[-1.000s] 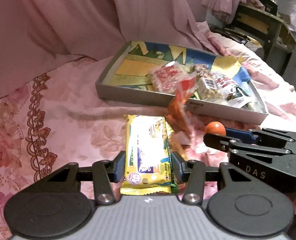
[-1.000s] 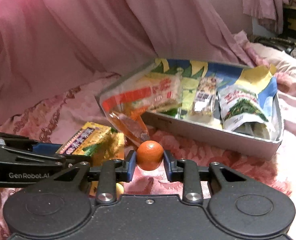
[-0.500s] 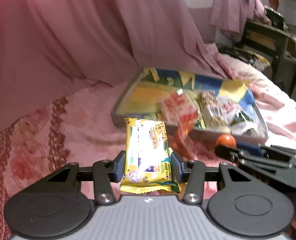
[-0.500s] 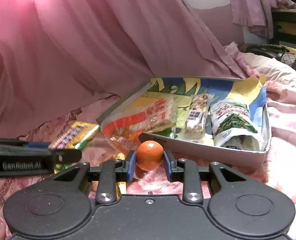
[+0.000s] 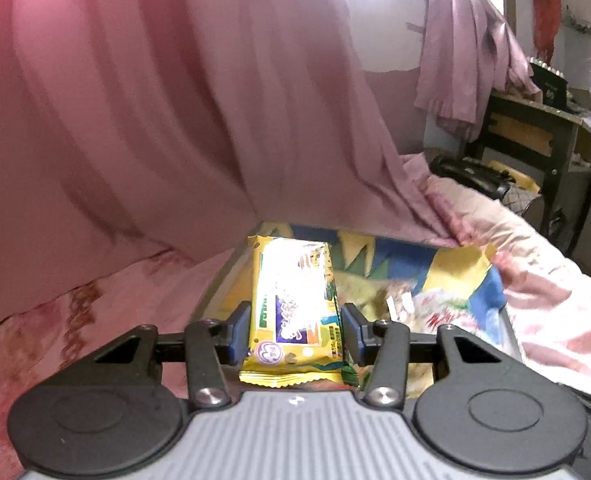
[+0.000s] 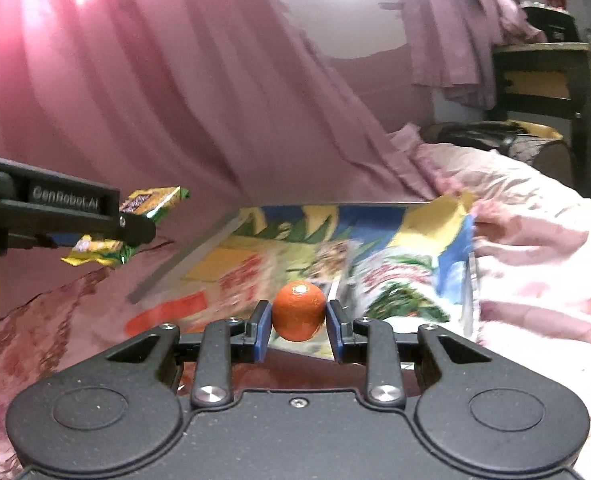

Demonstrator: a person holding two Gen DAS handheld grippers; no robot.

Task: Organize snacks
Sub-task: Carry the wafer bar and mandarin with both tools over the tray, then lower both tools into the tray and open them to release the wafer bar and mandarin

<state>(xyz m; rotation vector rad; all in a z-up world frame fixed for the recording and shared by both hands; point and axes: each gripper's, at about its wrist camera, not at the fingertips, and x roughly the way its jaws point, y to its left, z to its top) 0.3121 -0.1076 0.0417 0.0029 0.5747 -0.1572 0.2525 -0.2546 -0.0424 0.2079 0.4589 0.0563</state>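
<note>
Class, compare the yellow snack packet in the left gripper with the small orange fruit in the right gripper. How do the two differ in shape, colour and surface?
The yellow snack packet is flat and oblong; the orange fruit is round. The packet is glossy yellow with printed labels and crimped ends; the fruit is plain orange and matt. The packet reaches well past the left gripper fingers; the fruit sits compactly within the right gripper. Both are clamped between blue-padded fingers, held above the bedspread near the tray.

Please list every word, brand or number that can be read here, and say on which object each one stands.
"GenRobot.AI": on the side of the left gripper, in the right wrist view.
"69": seemingly, on a dark box on the desk; small, uncertain.
Yellow snack packet: its print is too blurred and glare-washed to read.
Packets in the tray: motion-blurred, unreadable.
</note>
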